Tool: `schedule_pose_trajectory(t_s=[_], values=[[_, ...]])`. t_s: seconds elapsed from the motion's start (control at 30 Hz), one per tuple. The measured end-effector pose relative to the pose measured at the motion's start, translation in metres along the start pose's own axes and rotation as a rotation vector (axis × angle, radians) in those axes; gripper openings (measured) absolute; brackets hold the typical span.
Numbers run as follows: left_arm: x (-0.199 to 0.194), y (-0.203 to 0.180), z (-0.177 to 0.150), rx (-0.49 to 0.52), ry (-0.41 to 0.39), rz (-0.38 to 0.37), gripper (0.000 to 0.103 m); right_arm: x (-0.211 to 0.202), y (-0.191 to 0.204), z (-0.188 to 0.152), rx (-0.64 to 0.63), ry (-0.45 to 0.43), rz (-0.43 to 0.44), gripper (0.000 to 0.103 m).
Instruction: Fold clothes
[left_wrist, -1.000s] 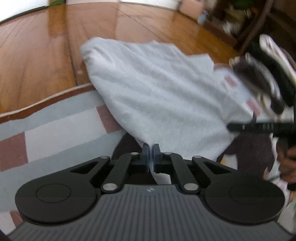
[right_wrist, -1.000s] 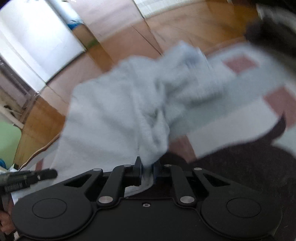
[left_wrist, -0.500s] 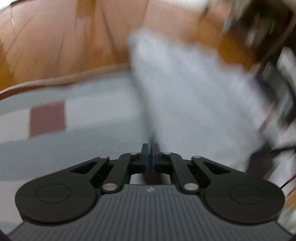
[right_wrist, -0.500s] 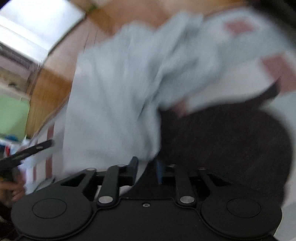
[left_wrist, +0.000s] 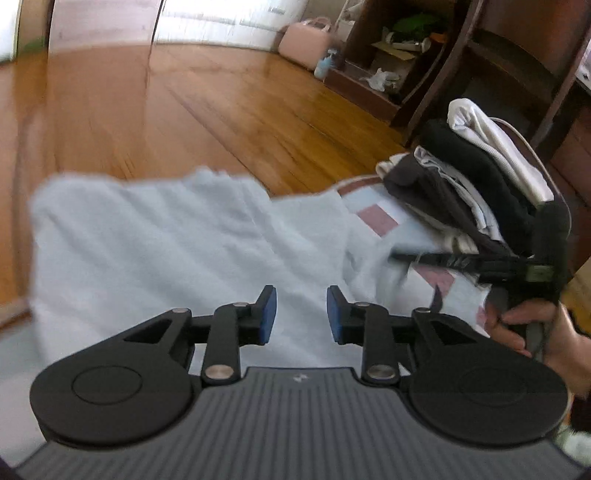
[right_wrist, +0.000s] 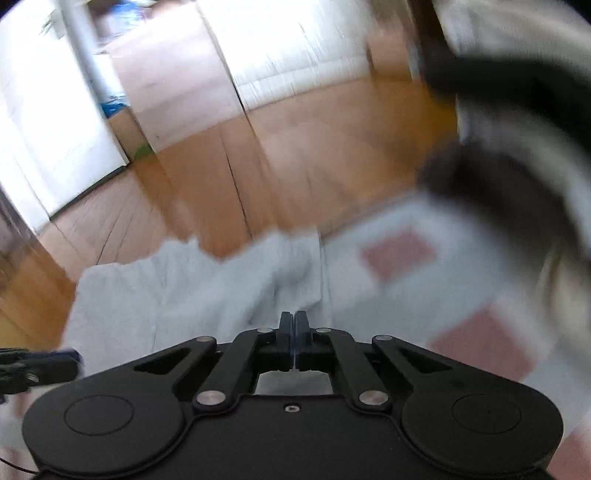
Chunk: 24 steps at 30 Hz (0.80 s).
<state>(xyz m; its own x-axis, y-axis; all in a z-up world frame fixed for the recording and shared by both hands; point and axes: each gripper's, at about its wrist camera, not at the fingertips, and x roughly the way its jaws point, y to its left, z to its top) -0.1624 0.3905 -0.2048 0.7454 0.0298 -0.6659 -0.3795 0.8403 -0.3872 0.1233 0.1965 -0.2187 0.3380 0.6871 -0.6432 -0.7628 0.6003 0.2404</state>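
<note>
A pale blue-grey garment (left_wrist: 177, 251) lies spread over the rug's edge and the wood floor, also seen blurred in the right wrist view (right_wrist: 192, 291). My left gripper (left_wrist: 301, 314) hovers over its near part; its jaws are opening, and nothing sits between the blue pads. My right gripper (right_wrist: 294, 328) is shut, pads together, with no cloth showing between them. In the left wrist view the right gripper (left_wrist: 399, 256) points at the garment's right edge, held by a person's hand (left_wrist: 524, 325). The left gripper's tip (right_wrist: 70, 358) shows at the right wrist view's left edge.
A stack of dark and white clothes (left_wrist: 472, 177) sits on the checked rug (left_wrist: 376, 218) to the right, blurred in the right wrist view (right_wrist: 517, 147). Dark wooden furniture legs (left_wrist: 517, 55) and a pink bag (left_wrist: 303, 44) stand beyond on the wood floor (left_wrist: 184, 110).
The left gripper swung across and now stands over the garment with its jaws parted. The right gripper let go of the raised fold and shut; the garment now lies flatter.
</note>
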Motion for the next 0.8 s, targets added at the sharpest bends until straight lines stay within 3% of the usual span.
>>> schedule_pose_trajectory(t_s=[0.13, 0.17, 0.23, 0.3, 0.37, 0.43, 0.47, 0.53, 0.6, 0.7, 0.73, 0.77, 0.8], values=[[0.024, 0.006, -0.022, -0.010, 0.120, 0.019, 0.029, 0.018, -0.008, -0.007, -0.093, 0.119, -0.142, 0.000], [0.026, 0.009, -0.026, -0.013, 0.130, 0.017, 0.029, 0.021, -0.010, -0.008, -0.095, 0.139, -0.199, 0.008], [0.026, 0.015, -0.030, -0.024, 0.138, 0.010, 0.029, 0.024, -0.016, -0.011, -0.065, 0.158, -0.270, 0.010], [0.027, 0.020, -0.032, -0.037, 0.137, -0.003, 0.030, 0.009, -0.026, -0.004, 0.103, 0.119, -0.120, 0.012], [0.026, 0.024, -0.029, -0.051, 0.124, -0.022, 0.030, 0.000, -0.031, 0.003, 0.246, 0.111, 0.035, 0.041], [0.027, 0.026, -0.026, -0.050, 0.102, -0.028, 0.031, 0.004, -0.029, 0.005, 0.346, 0.154, 0.185, 0.044], [0.027, 0.026, -0.025, -0.050, 0.097, -0.030, 0.031, 0.011, -0.026, 0.001, 0.393, 0.200, 0.248, 0.051], [0.027, 0.027, -0.023, -0.051, 0.089, -0.035, 0.031, 0.030, -0.020, -0.004, 0.451, 0.293, 0.270, 0.056], [0.026, 0.027, -0.021, -0.044, 0.079, -0.030, 0.031, 0.048, -0.013, -0.010, 0.475, 0.346, 0.233, 0.056], [0.025, 0.028, -0.022, -0.033, 0.070, -0.015, 0.031, 0.053, -0.003, -0.012, 0.482, 0.334, 0.212, 0.058], [0.024, 0.029, -0.022, -0.035, 0.070, -0.009, 0.031, 0.046, 0.005, -0.011, 0.458, 0.320, 0.223, 0.050], [0.024, 0.031, -0.023, -0.037, 0.069, -0.004, 0.031, 0.044, 0.013, -0.010, 0.401, 0.297, 0.233, 0.030], [0.025, 0.032, -0.024, -0.040, 0.070, 0.000, 0.031, 0.045, 0.022, -0.008, 0.314, 0.272, 0.215, 0.019]])
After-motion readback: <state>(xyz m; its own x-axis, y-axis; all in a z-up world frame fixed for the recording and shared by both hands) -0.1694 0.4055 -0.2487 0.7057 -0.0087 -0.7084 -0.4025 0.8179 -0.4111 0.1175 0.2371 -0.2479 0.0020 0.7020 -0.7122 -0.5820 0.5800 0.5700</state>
